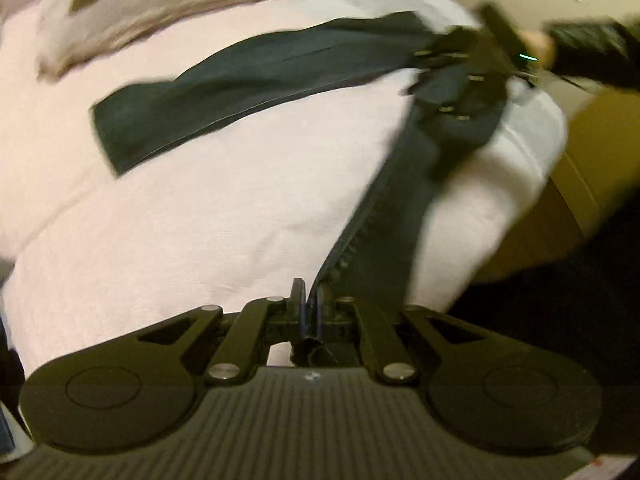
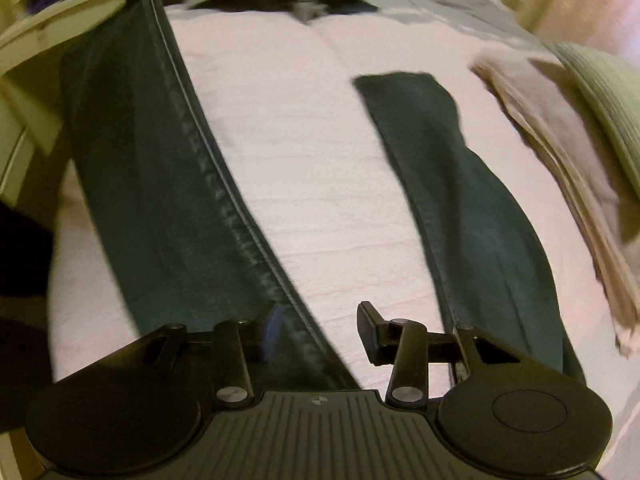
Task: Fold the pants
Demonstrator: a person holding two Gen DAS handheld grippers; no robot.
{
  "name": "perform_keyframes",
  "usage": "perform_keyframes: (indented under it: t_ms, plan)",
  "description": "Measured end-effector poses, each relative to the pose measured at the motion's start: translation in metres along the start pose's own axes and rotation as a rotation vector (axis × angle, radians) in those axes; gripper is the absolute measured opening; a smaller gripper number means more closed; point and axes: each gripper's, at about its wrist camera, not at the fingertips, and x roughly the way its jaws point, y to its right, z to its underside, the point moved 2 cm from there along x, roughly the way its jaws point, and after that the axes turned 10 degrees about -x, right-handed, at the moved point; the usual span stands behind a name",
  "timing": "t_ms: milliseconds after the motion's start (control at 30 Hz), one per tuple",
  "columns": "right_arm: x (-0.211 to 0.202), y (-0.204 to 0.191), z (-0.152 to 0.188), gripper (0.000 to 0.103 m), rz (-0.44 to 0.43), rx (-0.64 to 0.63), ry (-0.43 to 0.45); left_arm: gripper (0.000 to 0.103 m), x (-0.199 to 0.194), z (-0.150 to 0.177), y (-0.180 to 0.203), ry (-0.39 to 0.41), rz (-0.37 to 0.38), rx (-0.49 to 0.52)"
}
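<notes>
Two dark teal fabric pants [image 1: 248,80] legs spread over the pale pink bed sheet [image 1: 200,220] toward 10 and 1 o'clock, the left gripper [image 1: 308,312] clenched on one hem; the right wrist view shows the right gripper [image 2: 316,328] spread wide, grasping nothing, low above the cloth.

Dark teal pants [image 2: 168,184] on pale pink bedding [image 2: 312,184].
</notes>
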Motion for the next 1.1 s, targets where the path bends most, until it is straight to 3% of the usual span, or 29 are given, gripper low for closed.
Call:
perform_keyframes:
  t_ms: [100, 200, 367, 400, 433, 533, 667, 800, 967, 1100]
  plan:
    - [0.042, 0.013, 0.007, 0.039, -0.015, 0.043, -0.052, 0.003, 0.058, -0.014, -0.054, -0.015, -0.037, -0.058]
    - [0.082, 0.019, 0.011, 0.039, -0.087, 0.039, -0.108, 0.003, 0.13, -0.016, -0.108, -0.06, -0.017, -0.148]
    - [0.108, 0.036, 0.017, 0.038, -0.198, 0.12, -0.148, 0.004, 0.183, -0.007, -0.137, -0.089, 0.014, -0.181]
    - [0.105, 0.042, 0.014, 0.018, -0.224, 0.162, -0.151, 0.004, 0.185, -0.007, -0.138, -0.087, 0.021, -0.186]
    - [0.101, 0.046, 0.011, 0.007, -0.219, 0.174, -0.148, 0.004, 0.184, -0.007, -0.139, -0.086, 0.028, -0.186]
    - [0.089, 0.059, 0.002, 0.005, -0.141, 0.194, -0.118, 0.005, 0.169, -0.007, -0.139, -0.064, 0.033, -0.159]
    - [0.104, 0.053, 0.001, 0.009, -0.068, 0.194, -0.149, 0.005, 0.156, -0.019, -0.149, -0.005, 0.013, -0.178]
    - [0.084, 0.037, 0.004, 0.036, 0.106, 0.297, -0.122, 0.006, 0.175, -0.019, -0.152, -0.043, -0.003, -0.194]
    - [0.02, 0.006, 0.031, 0.042, 0.262, 0.631, -0.058, 0.012, 0.153, -0.007, -0.144, -0.037, -0.125, -0.145]
    - [-0.036, -0.048, 0.092, 0.043, 0.402, 1.0, -0.082, 0.013, 0.131, 0.0, -0.129, 0.008, -0.178, -0.091]
